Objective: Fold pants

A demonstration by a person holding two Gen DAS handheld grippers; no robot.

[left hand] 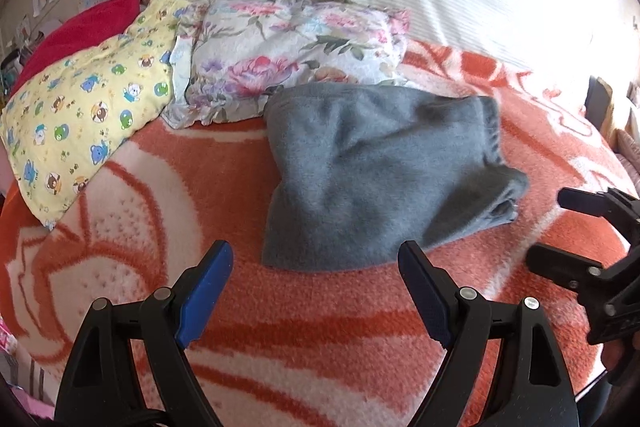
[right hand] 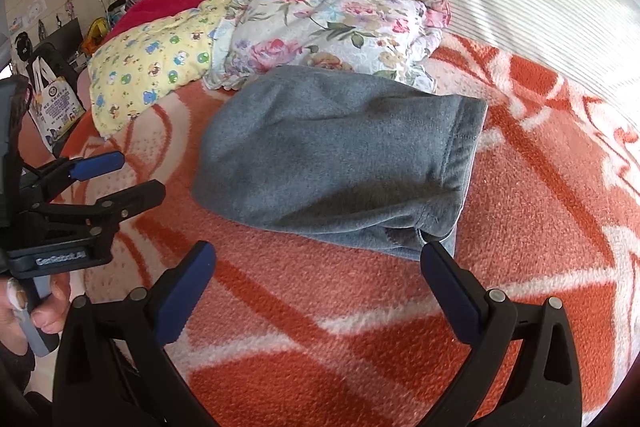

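Bare blanket (left hand: 280, 327) lies open before the pants (left hand: 372, 171); pillows (left hand: 280, 55) seemingly touch their far edge.

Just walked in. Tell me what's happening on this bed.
A person is folding pants with a handheld gripper in each hand. The grey fleece pants lie in a folded bundle on the orange and white blanket, next to a floral pillow and a yellow cartoon-print pillow. The left gripper and the right gripper are both open on the near side of the pants, holding nothing.
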